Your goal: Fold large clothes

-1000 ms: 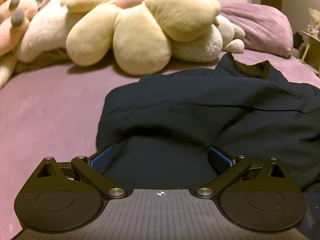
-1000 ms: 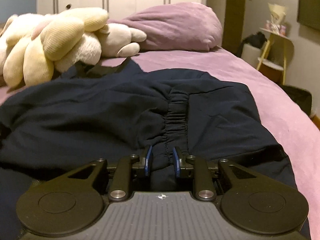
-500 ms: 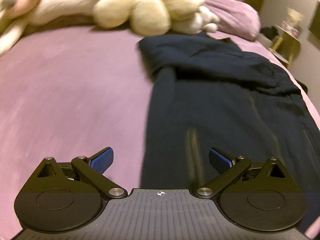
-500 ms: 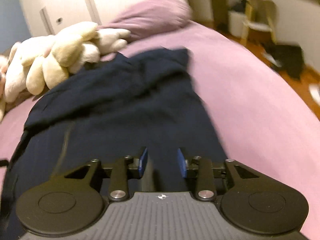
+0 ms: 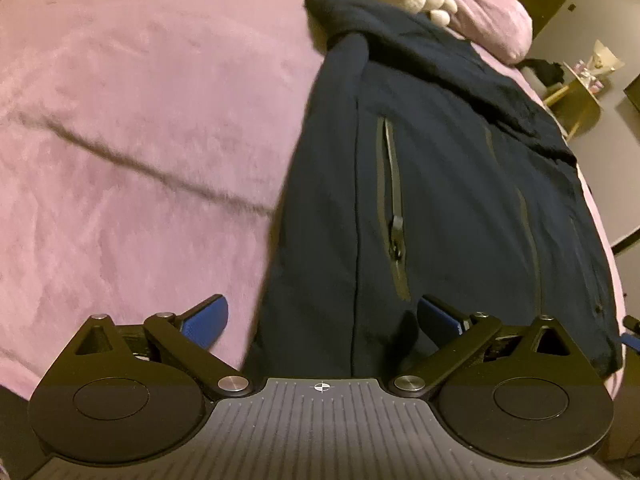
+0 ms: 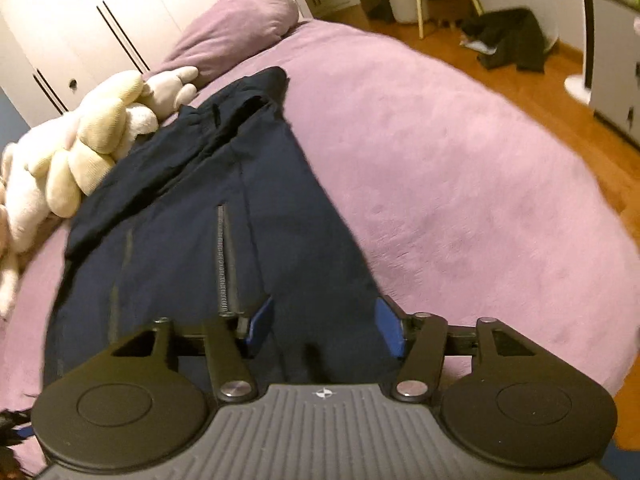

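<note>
Bare blanket point(image 5: 140, 128) both sides of jacket point(image 5: 460, 200); plush toys point(image 6: 92, 152) & pillow point(image 6: 236, 28) block far end.

Black left claw point(image 5: 322, 320), right claw point(image 6: 324, 326); blue pads, silver screws.

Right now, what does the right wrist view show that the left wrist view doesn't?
Right wrist only: white wardrobe doors, wooden floor with dark clothes dumped on it, and the right gripper, open over the garment's near edge.

Left wrist only: a zip pull on a pocket, and the left gripper, open.

Both: the navy garment spread on the purple bedspread, cream plush toys, purple pillow.
</note>
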Demonstrator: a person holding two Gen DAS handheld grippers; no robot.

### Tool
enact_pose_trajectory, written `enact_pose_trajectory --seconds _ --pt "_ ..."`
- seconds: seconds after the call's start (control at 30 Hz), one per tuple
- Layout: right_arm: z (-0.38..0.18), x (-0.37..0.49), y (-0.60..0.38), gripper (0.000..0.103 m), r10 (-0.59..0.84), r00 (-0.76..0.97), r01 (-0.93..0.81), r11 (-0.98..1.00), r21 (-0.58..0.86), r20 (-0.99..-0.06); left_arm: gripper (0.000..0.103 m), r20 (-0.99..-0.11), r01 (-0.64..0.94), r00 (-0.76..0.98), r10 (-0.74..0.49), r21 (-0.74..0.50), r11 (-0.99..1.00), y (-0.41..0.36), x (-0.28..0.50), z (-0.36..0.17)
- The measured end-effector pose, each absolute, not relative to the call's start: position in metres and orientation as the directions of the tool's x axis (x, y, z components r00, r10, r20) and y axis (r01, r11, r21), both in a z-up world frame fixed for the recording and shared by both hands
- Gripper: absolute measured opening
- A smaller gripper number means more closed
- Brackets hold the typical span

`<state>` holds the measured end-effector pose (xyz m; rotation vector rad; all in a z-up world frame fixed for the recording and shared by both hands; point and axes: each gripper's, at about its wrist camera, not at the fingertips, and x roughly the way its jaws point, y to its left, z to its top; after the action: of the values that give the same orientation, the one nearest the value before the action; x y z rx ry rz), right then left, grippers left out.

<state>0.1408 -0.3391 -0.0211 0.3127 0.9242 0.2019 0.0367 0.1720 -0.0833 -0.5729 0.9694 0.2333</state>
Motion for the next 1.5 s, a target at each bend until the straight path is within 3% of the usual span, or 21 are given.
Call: enact_pose_trajectory --seconds 0.33,0.4,0.43,0.47,0.57,0.63,0.77,0.87,0.9,0.97,1.27,1.5 --pt "-0.050 0.161 -0.353 0.058 0.369 0.428 -0.084 0.925 0.370 -0.825 0.072 -0.821 -0.380 0.536 -0.198 -0.444 0.812 0.182 0.030 -0.091" --pt "-0.051 0.163 -0.353 0.057 0.387 0.418 -0.099 0.919 0.382 -0.822 0.058 -0.823 -0.386 0.531 -0.202 -0.448 0.806 0.184 0.031 -0.091" --pt "-0.050 0.163 -0.353 0.049 0.400 0.410 -0.110 0.914 0.391 -0.820 0.052 -0.821 -0.392 0.532 -0.207 -0.456 0.799 0.186 0.031 -0.090" --pt "-0.049 0.162 -0.353 0.037 0.416 0.403 -0.121 0.907 0.403 -0.815 0.037 -0.811 -0.388 0.541 -0.224 -0.477 0.789 0.187 0.032 -0.089" --pt "-0.047 0.160 -0.357 0.026 0.469 0.383 -0.130 0.881 0.456 -0.796 0.036 -0.797 -0.400 0.552 -0.244 -0.510 0.761 0.191 0.032 -0.088" --pt "-0.047 0.160 -0.365 0.026 0.529 0.378 -0.105 0.840 0.533 -0.760 0.050 -0.808 -0.419 0.541 -0.233 -0.500 0.758 0.193 0.032 -0.091" --pt "-0.053 0.163 -0.370 0.037 0.543 0.352 -0.081 0.829 0.553 -0.762 0.055 -0.803 -0.416 0.536 -0.261 -0.521 0.745 0.193 0.033 -0.094" --pt "-0.057 0.165 -0.364 0.034 0.542 0.338 -0.090 0.832 0.547 -0.769 0.025 -0.804 -0.414 0.531 -0.267 -0.521 0.746 0.193 0.038 -0.090" --pt "-0.057 0.166 -0.363 0.029 0.543 0.339 -0.095 0.832 0.546 -0.768 0.021 -0.799 -0.420 0.536 -0.273 -0.533 0.735 0.194 0.038 -0.088" --pt "-0.054 0.167 -0.360 0.021 0.556 0.340 -0.101 0.823 0.558 -0.758 0.019 -0.769 -0.415 0.571 -0.289 -0.574 0.706 0.197 0.041 -0.077" --pt "-0.017 0.211 -0.349 0.018 0.680 0.472 -0.040 0.652 0.757 -0.561 0.016 -0.580 -0.367 0.780 -0.237 -0.730 0.577 0.234 0.098 -0.025" --pt "-0.002 0.290 -0.304 0.018 0.596 0.613 0.018 0.646 0.763 -0.519 0.016 -0.608 -0.487 0.785 -0.117 -0.723 0.489 0.271 0.173 -0.046"
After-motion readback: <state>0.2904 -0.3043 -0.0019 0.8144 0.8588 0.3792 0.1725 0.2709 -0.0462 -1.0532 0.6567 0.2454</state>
